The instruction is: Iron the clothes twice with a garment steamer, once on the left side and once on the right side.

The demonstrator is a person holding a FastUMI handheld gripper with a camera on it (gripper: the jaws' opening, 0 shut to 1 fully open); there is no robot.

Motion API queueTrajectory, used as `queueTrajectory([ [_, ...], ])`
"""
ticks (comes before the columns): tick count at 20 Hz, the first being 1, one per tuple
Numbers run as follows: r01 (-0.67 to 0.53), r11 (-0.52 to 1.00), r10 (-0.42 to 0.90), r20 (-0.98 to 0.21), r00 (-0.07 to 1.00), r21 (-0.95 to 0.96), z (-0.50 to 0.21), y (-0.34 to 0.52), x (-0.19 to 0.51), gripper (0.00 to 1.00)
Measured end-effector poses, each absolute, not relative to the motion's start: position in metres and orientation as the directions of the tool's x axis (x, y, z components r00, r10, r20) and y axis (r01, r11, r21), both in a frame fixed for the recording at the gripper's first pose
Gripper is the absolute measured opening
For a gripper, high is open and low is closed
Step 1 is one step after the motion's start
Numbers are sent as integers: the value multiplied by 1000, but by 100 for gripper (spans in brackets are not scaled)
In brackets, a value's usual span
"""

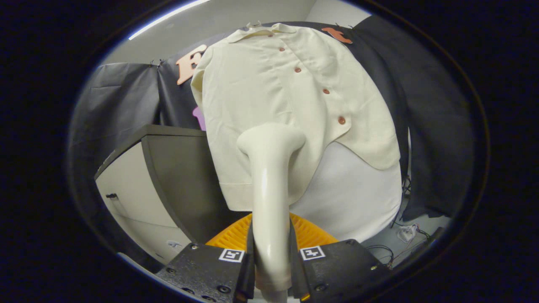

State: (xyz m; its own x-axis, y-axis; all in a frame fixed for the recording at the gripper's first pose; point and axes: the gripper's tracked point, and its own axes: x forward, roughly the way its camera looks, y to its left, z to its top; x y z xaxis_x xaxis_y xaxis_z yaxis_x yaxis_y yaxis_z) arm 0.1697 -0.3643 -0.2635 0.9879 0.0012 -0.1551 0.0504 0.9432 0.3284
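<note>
One shirt (290, 105), one steamer (269, 176)

The gripper (271, 261) is matte black with two broad, flat-topped finger blocks. Each block carries a small white square tag printed with a black pattern at its inner top corner, nearest the gap between the blocks. Small dark screws stud their upper faces and corners. Thin black pads line the inner faces.

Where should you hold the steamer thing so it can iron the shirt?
By its long, smooth handle, low down, pinched from both sides. That is how the gripper holds the cream plastic garment steamer now: the handle is slim and straight, and the wide head on top stays free against the cream button-up shirt.
</note>
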Motion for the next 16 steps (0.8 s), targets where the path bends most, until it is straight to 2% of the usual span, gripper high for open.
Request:
queueTrajectory([
  [2, 32, 919, 16, -118, 993, 394, -252, -361, 165, 34],
  [7, 26, 931, -2, -66, 998, 363, -204, -373, 152, 34],
  [11, 40, 950, -44, 8, 999, 310, -137, -404, 156, 33],
  [16, 39, 933, -100, 152, 983, 358, -37, -459, 171, 33],
])
